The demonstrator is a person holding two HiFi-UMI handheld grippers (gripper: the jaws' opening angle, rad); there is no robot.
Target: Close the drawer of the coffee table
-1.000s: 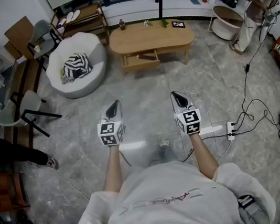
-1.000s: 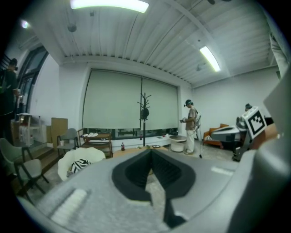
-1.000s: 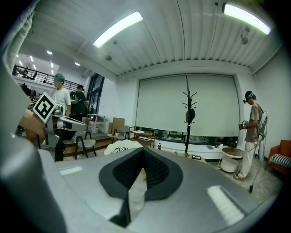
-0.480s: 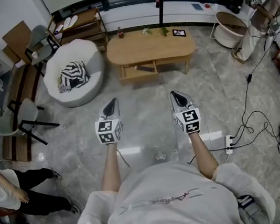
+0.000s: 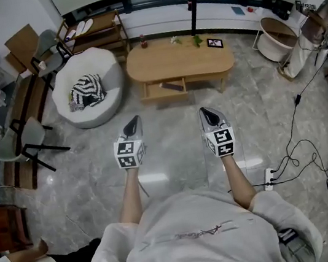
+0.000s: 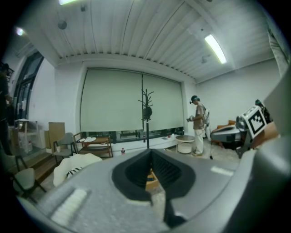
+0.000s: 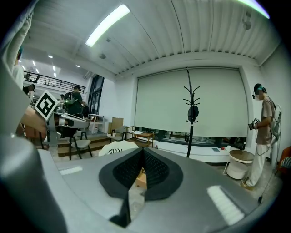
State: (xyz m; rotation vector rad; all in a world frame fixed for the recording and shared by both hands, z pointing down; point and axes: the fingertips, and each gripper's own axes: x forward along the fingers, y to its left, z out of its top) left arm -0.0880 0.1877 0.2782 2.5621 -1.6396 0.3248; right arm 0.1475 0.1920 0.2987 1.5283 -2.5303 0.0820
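An oval wooden coffee table (image 5: 179, 60) stands ahead on the marble floor. Its drawer (image 5: 163, 89) is pulled out toward me, with a dark thing lying in it. My left gripper (image 5: 132, 122) and right gripper (image 5: 206, 112) are held side by side in the air, well short of the table, both pointing at it. Each one is shut with nothing between its jaws. In the left gripper view a sliver of the wooden table (image 6: 152, 180) shows through the shut left gripper (image 6: 151, 153). The right gripper view shows the shut right gripper (image 7: 143, 150) the same way.
A white round armchair (image 5: 89, 87) with a striped cushion sits left of the table. Chairs (image 5: 19, 140) and a wooden shelf (image 5: 97, 28) are further left. A coat stand (image 5: 192, 4) rises behind the table. A person (image 5: 319, 19) stands at the right; cables (image 5: 292, 149) cross the floor there.
Both grippers and I have moved forward toward the coffee table. A person at the lower left has shifted further down the frame.
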